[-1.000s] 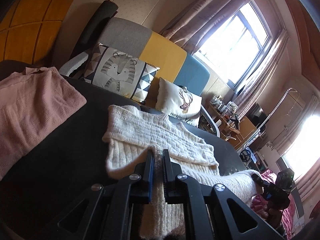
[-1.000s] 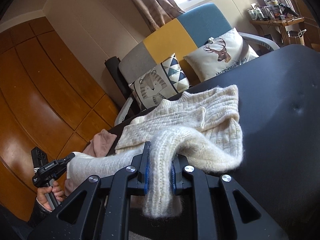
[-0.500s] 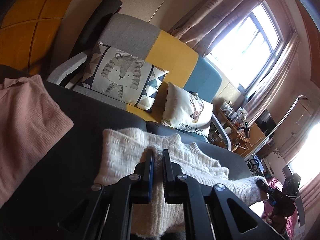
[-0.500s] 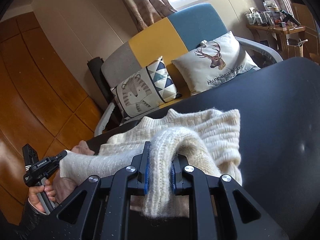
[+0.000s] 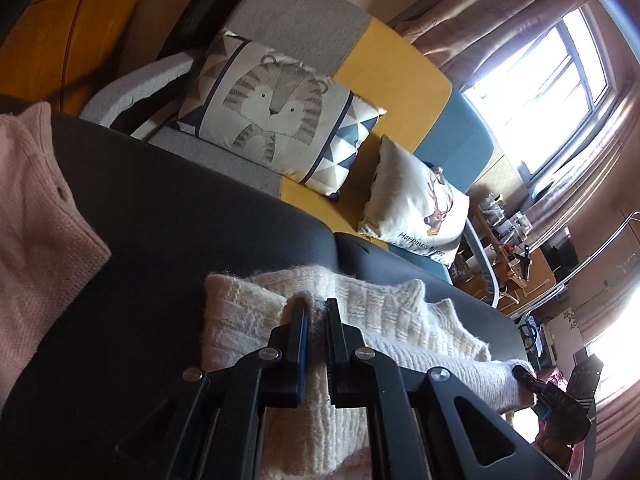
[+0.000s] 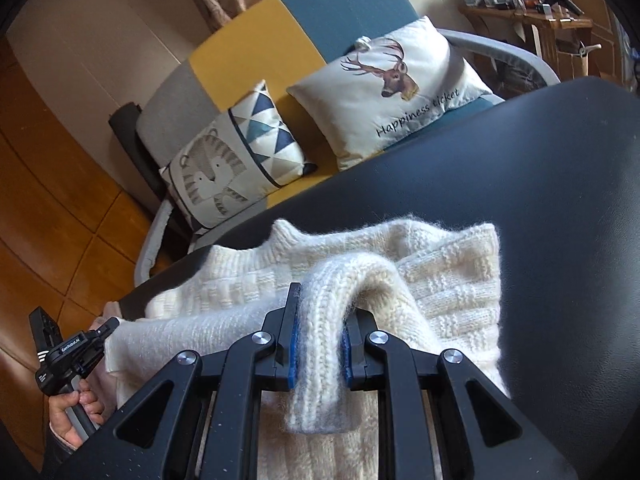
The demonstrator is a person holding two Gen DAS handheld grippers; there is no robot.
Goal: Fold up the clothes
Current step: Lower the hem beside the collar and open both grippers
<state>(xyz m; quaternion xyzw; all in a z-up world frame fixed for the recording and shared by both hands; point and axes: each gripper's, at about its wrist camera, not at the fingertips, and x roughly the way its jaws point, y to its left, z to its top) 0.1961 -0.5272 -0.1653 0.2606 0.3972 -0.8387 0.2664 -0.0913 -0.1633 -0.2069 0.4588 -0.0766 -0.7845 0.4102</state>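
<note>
A cream knitted sweater (image 5: 384, 320) (image 6: 448, 280) lies partly folded on the black table (image 5: 160, 232) (image 6: 540, 200). My left gripper (image 5: 315, 305) is shut on a thin edge of the sweater, near its left side. My right gripper (image 6: 320, 300) is shut on a thick bunched fold of the same sweater. The stretch of knit between the two grippers hangs taut above the folded lower layer. In the right wrist view the left gripper (image 6: 108, 326) shows at the far left with a hand (image 6: 76, 412) on its handle. The right gripper (image 5: 524, 374) appears at the lower right of the left wrist view.
A pink knitted garment (image 5: 36, 220) lies on the table's left side. Beyond the table's far edge stands a grey, yellow and blue sofa (image 5: 392, 80) with a tiger cushion (image 5: 276, 108) and a deer cushion (image 6: 396, 80). A cluttered wooden side table (image 6: 532, 20) stands at the right.
Both grippers have carried the held edge of the sweater forward and down over its lower layer, toward the table's far edge. The sofa and cushions loom larger. Both grips are unchanged.
</note>
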